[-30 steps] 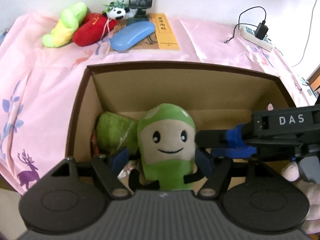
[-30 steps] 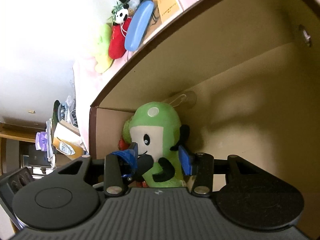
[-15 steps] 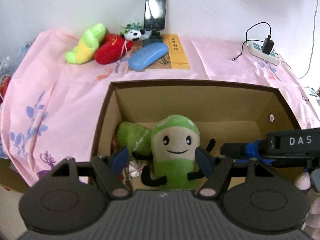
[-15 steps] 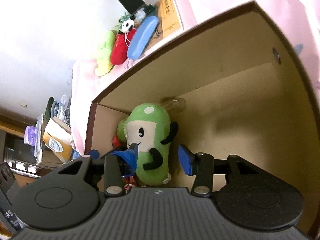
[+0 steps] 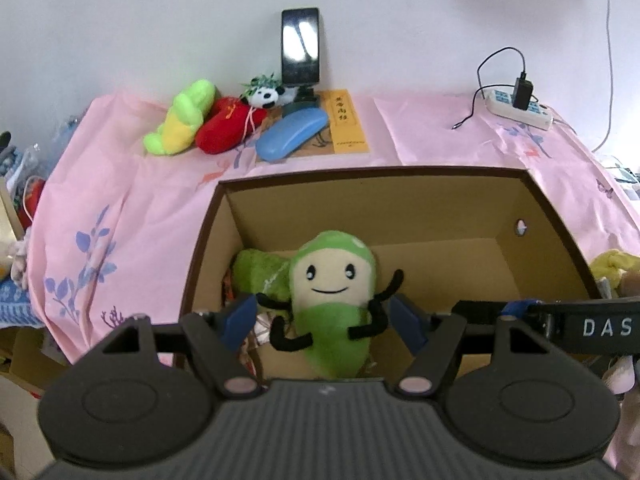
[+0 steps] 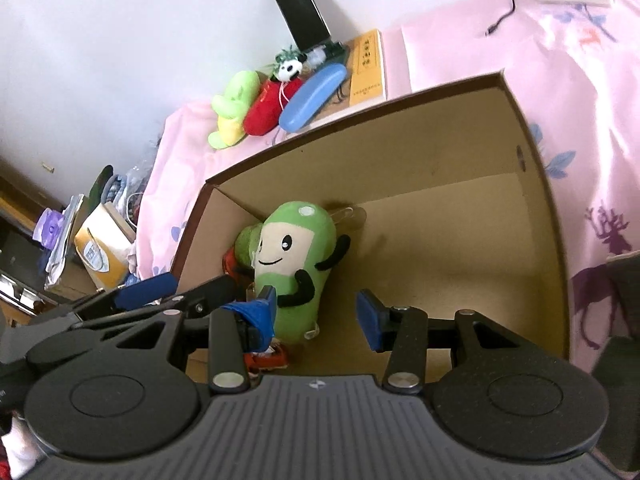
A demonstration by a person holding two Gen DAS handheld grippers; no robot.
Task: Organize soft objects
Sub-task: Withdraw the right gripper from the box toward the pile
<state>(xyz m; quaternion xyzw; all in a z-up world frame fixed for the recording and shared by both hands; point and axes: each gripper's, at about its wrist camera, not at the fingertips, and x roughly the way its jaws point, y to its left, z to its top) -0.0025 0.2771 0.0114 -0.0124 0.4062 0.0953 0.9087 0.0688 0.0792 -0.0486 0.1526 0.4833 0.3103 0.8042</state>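
Green smiley plush lies inside the cardboard box, at the box's left end, head toward the far wall, resting w/ a darker green plush wedged beside it in the far-left corner. Left tool hovers above the box's near edge, blue pads wide apart, nothing held; the plush shows between them but isn't gripped. Right tool is also over the box, fingers spread, empty; its left pad sits just beside the plush's lower body, can't tell if touching. Box stands at the near edge of the pink-clothed table. At the table's far edge: yellow-green plush, red plush, small panda, blue case, yellow booklet, phone on stand. Power strip toward far-right corner.
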